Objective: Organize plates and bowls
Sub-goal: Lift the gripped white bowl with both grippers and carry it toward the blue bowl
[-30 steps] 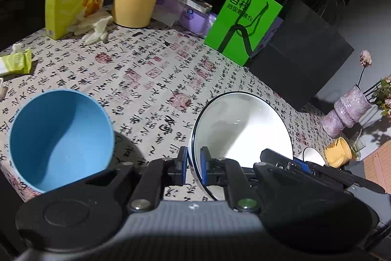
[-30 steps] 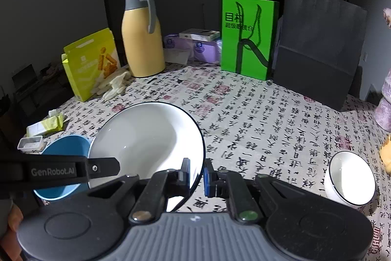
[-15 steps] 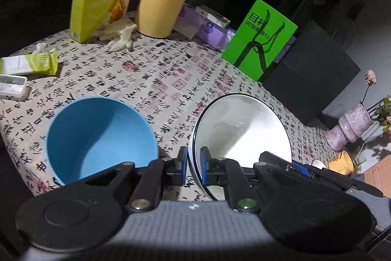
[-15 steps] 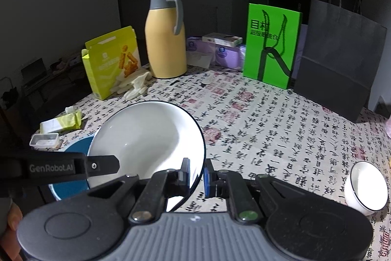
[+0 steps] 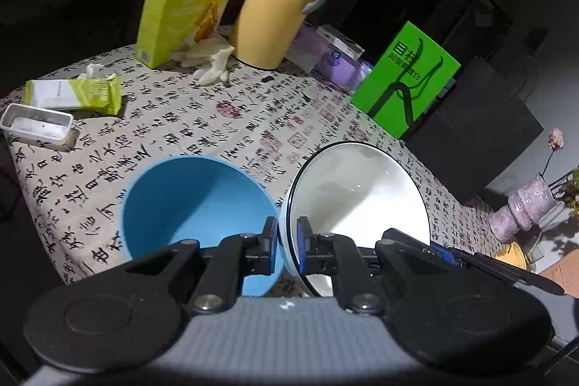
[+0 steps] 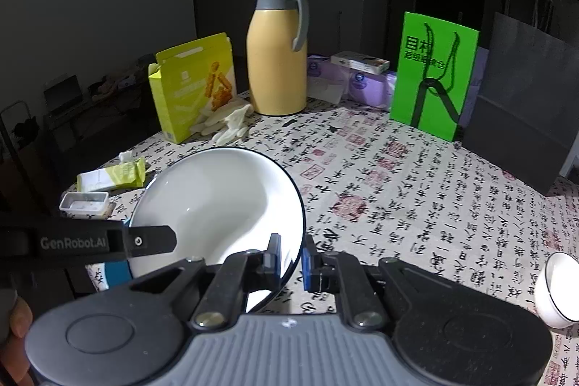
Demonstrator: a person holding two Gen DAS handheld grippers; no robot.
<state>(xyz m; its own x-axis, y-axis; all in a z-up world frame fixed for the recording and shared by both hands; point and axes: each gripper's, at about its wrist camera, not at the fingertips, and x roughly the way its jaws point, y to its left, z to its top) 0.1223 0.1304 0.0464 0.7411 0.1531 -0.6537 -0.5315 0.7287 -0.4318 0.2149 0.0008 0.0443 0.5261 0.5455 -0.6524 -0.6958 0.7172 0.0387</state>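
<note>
Both claws grip 1 white bowl (image 5: pixel 356 194) by its rim: the left claw (image 5: pixel 287 243) and the right claw (image 6: pixel 291 257) are each clamped on an edge, holding it tilted above the table (image 6: pixel 416 183). A blue bowl (image 5: pixel 191 201) sits just beside it on the left. Farther back stand a yellow jug (image 6: pixel 277 56), a yellow box (image 6: pixel 191 82), a green bag (image 6: pixel 434 75) and a dark bag (image 6: pixel 521 104). A small white bowl (image 6: pixel 557 288) lies at the right.

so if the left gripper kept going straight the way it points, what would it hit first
Probably the bare patterned tablecloth, in the gap between the blue bowl and the white bowl the left gripper is shut on. Depth is unclear, so the blue bowl's rim may brush it.
</note>
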